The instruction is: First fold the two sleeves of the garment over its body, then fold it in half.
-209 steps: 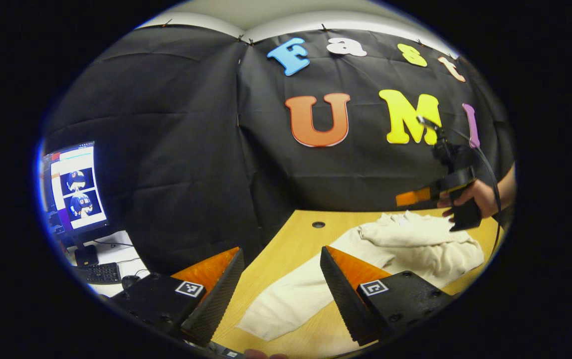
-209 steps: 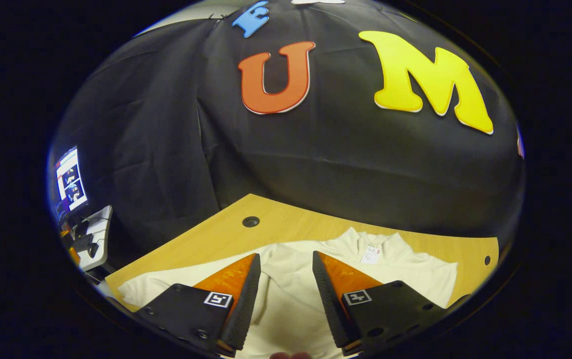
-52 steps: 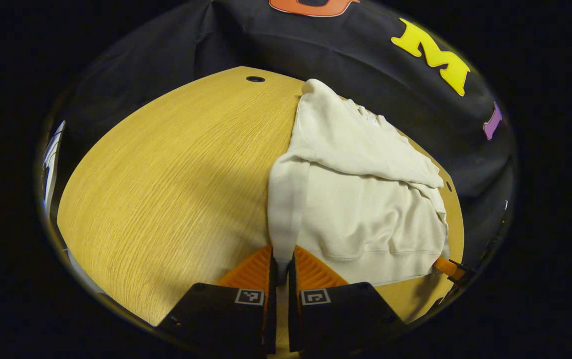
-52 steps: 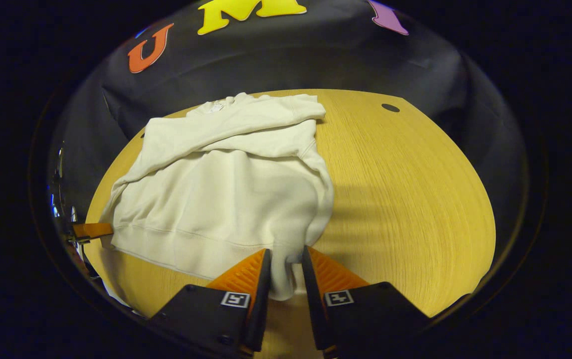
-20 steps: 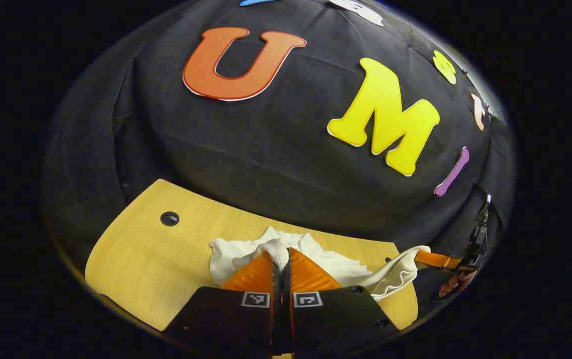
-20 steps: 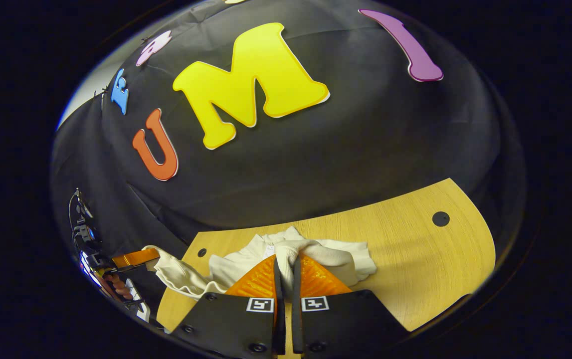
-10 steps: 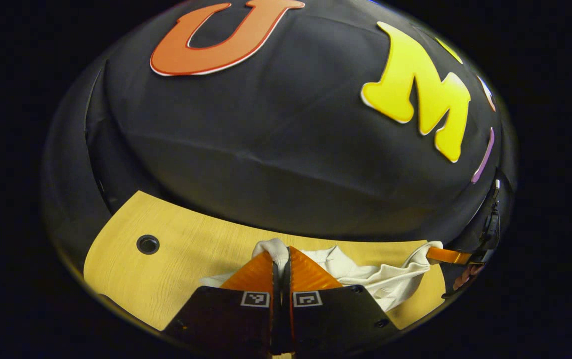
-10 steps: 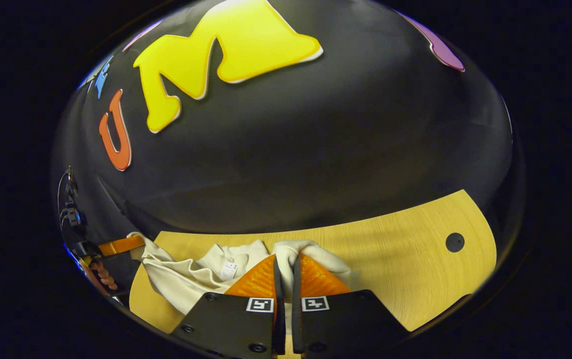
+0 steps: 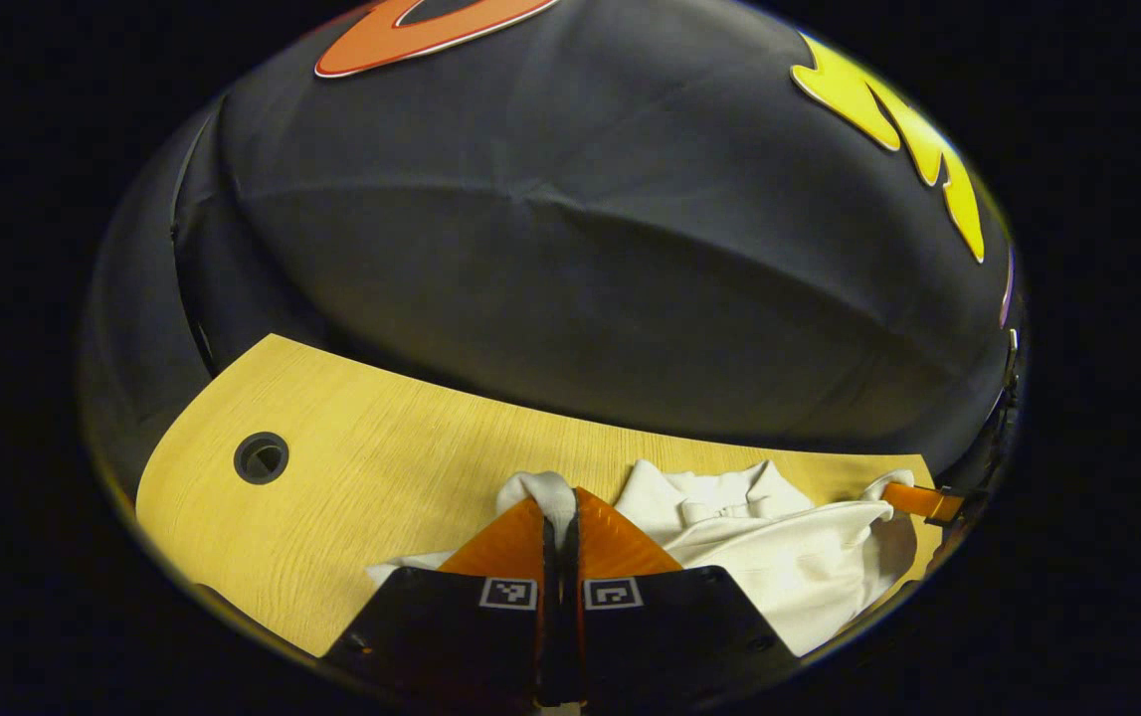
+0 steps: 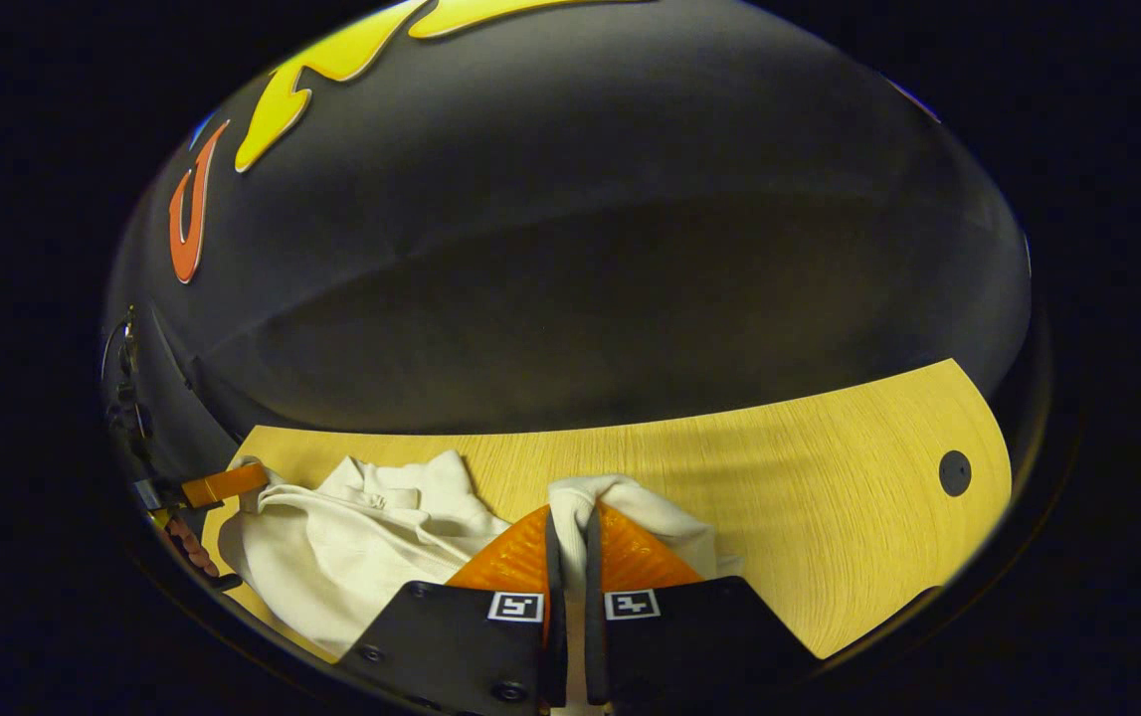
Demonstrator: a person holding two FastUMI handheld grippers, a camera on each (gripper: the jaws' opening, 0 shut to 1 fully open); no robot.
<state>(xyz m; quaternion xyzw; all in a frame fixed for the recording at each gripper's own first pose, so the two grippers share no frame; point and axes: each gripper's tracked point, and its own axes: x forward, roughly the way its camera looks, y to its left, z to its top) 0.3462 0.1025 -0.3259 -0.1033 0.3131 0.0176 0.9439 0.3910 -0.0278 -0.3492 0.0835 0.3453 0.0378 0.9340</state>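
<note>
A cream sweatshirt (image 9: 779,547) lies on the wooden table (image 9: 351,467), doubled over toward the booth's wall. In the left gripper view my left gripper (image 9: 560,512) is shut on one bottom corner of the garment; a wad of cloth pokes out above its fingertips. In the right gripper view my right gripper (image 10: 570,527) is shut on the other bottom corner in the same way. The collar (image 10: 381,487) shows beyond the carried hem. The right gripper (image 9: 913,500) also appears far right in the left gripper view, and the left gripper (image 10: 222,485) far left in the right gripper view.
The table (image 10: 809,497) has a round cable hole near each far corner (image 9: 261,457) (image 10: 953,472). The black wall cloth hangs right behind the table's far edge. A hand (image 10: 187,547) holds the left gripper at the left rim.
Over the last second both grippers carried the hem forward toward the collar and dropped lower to the table. The cloth between them now lies flatter over the upper body.
</note>
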